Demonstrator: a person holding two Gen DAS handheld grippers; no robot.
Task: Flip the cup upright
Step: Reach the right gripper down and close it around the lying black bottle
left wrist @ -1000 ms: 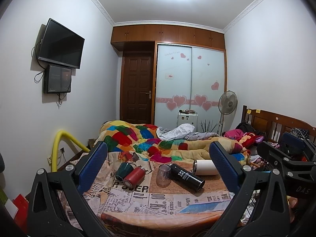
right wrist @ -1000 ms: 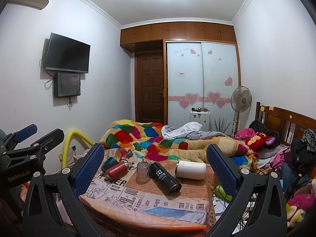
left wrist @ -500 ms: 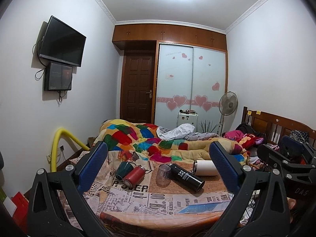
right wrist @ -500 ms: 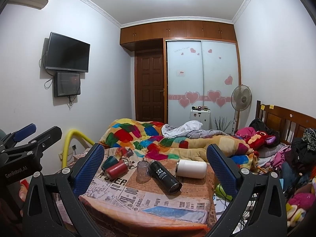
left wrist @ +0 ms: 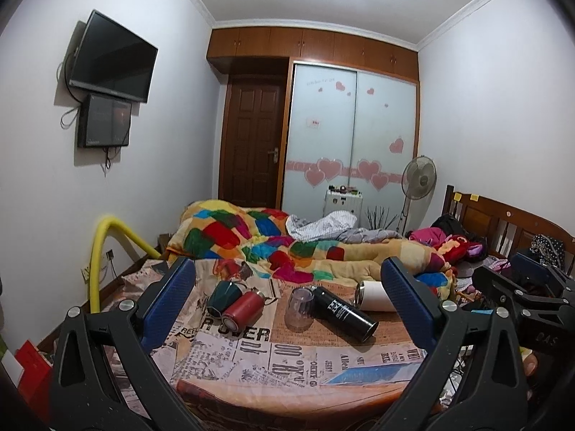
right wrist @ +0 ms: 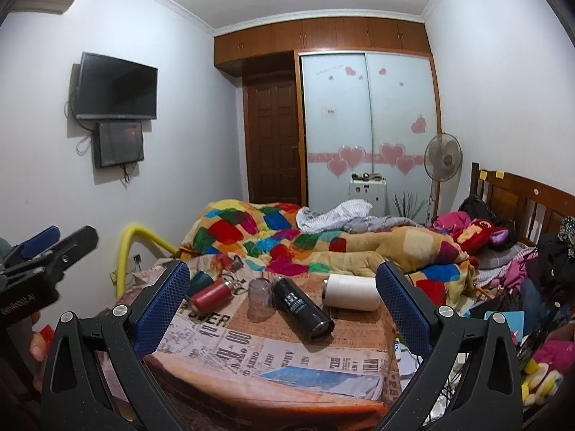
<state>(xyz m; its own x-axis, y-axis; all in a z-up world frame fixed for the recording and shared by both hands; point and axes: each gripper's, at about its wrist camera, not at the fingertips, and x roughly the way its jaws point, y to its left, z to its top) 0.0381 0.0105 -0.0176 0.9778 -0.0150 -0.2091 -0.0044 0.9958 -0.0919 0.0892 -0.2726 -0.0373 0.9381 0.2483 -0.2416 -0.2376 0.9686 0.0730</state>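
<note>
A clear plastic cup stands mouth-down on the newsprint-covered table; it also shows in the right wrist view. Lying on their sides around it are a black bottle, a white tumbler, a red flask and a dark green cup. My left gripper is open and empty, held back from the table's near edge. My right gripper is open and empty too, also short of the table. All cups are out of reach of the fingers.
A bed with a colourful quilt lies behind the table. A yellow tube arches at the left wall. A wooden headboard and piled clothes sit at the right. A fan stands by the wardrobe.
Both views have shifted slightly; the left gripper's view tilted up a little. The objects on the table have not moved and both grippers stay open.
</note>
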